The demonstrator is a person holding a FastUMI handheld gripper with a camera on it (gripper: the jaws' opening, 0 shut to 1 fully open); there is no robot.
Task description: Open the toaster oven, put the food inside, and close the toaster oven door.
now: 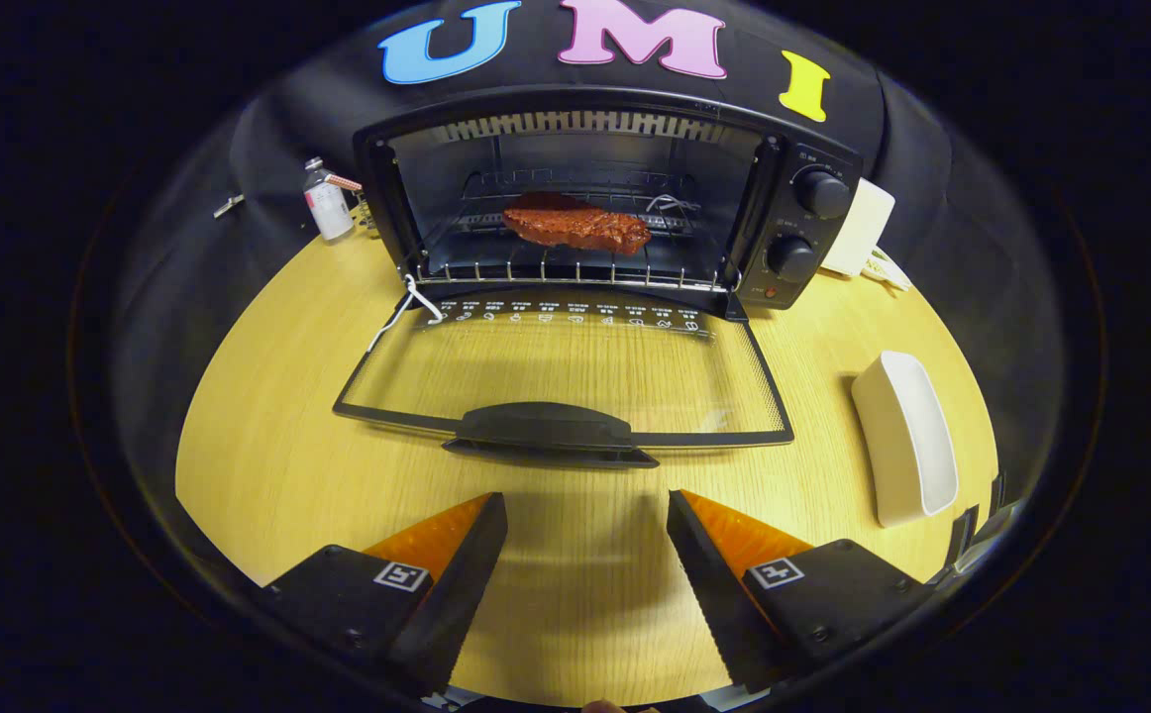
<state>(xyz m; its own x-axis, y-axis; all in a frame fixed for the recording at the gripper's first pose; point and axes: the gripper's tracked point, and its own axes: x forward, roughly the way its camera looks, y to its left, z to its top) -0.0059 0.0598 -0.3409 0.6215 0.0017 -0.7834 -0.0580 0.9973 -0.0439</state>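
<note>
The gripper is positioned above the wooden table, with its two fingers spread wide and nothing held between them; bare tabletop shows in the gap. Just ahead of the fingertips lies the handle of the toaster oven door, which is fully lowered and rests flat on the table, its glass pane letting the wood grain show through. A row of small printed symbols runs along the hinge edge of the door. Beyond the door stands the toaster oven, its cavity open toward the gripper. The food, a reddish-brown slab resembling a piece of meat, lies on the wire rack inside the cavity, toward the middle of the rack. Two round knobs are mounted one above the other on the control panel on the right side of the oven. A white cord hangs from the left front corner of the oven down onto the table. A small bottle stands upright on the table to the left of the oven. A white rectangular dish sits on the table to the right of the door, well apart from it. A white block-shaped object is located beside the oven's right wall.
</note>
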